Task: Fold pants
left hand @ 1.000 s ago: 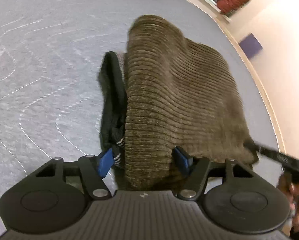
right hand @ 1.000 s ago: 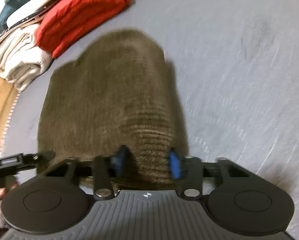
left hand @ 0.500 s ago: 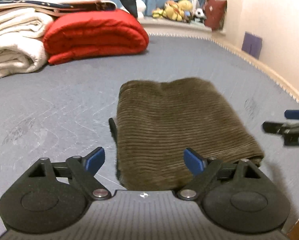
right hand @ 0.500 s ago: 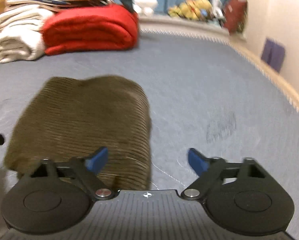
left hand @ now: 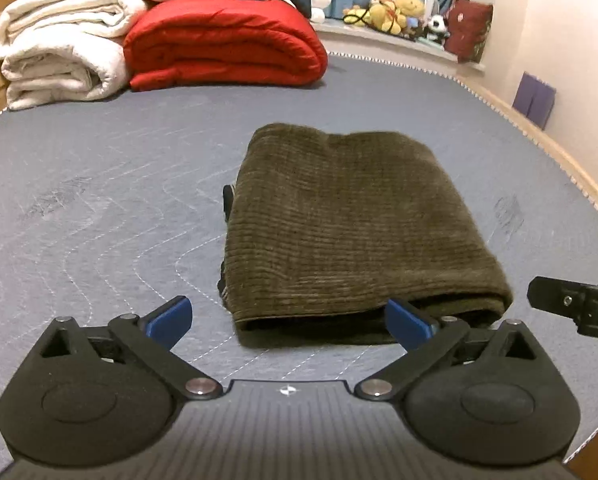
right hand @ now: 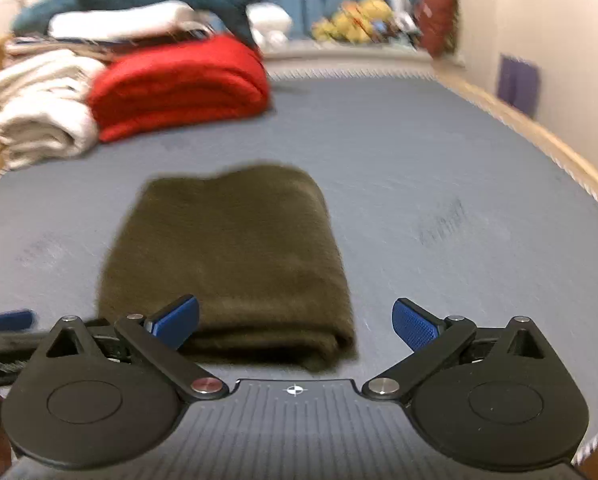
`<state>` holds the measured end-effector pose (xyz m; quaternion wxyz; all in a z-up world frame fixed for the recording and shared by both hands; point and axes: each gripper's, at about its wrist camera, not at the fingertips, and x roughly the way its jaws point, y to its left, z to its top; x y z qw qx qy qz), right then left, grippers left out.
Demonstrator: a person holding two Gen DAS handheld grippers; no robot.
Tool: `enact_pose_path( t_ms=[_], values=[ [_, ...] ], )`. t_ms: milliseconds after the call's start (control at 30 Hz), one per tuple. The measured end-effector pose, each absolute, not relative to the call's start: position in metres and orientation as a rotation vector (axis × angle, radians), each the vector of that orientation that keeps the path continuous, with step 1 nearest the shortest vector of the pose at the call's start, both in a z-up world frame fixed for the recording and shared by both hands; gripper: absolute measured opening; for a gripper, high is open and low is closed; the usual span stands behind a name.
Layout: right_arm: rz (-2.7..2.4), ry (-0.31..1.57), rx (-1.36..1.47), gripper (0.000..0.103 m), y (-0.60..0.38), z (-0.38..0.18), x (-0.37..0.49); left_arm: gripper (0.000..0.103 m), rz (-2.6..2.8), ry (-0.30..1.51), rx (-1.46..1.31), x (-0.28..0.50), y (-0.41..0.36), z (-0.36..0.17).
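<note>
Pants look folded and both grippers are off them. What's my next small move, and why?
Probably tuck in the dark bit poking from the folded pants on their left edge with the left gripper. Both grippers' jaws are opening with nothing between them; right gripper can wait.

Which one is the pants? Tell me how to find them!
Look at the big grey bed. At its far end lie a rolled white blanket and a red quilt; nearer, alone in the middle, sit the pants. They are the only brown, ribbed bundle, folded into a flat rectangle.
</note>
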<state>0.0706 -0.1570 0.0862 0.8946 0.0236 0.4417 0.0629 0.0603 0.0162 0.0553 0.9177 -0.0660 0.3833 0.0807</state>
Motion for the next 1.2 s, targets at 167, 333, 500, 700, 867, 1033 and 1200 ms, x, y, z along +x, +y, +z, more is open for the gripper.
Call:
enact_pose_path(
  t_ms=[167, 333, 500, 700, 867, 1033, 1200],
  values=[
    [0.136, 0.973, 0.023, 0.102, -0.146, 0.069, 0.080, 0.103, 0.175, 0.814, -0.159, 0.069, 0.022, 0.045],
    [0.181, 0.986, -0.012, 0.102, -0.132, 0.064, 0.085, 0.103, 0.176, 0.830, -0.151, 0.075, 0.023, 0.039],
    [0.212, 0.979, -0.024, 0.102, -0.126, 0.065, 0.088, 0.103, 0.170, 0.845, -0.146, 0.078, 0.022, 0.035],
    [0.218, 0.984, -0.024, 0.102, -0.121, 0.065, 0.094, 0.103, 0.172, 0.839, -0.141, 0.078, 0.021, 0.035],
    [0.215, 0.983, -0.028, 0.102, -0.120, 0.065, 0.091, 0.103, 0.166, 0.830, -0.140, 0.076, 0.020, 0.037],
    [0.206, 0.982, -0.028, 0.102, -0.123, 0.065, 0.089, 0.103, 0.162, 0.823, -0.136, 0.073, 0.019, 0.038],
    [0.195, 0.977, -0.029, 0.102, -0.123, 0.066, 0.087, 0.103, 0.163, 0.817, -0.133, 0.071, 0.018, 0.040]
  ],
)
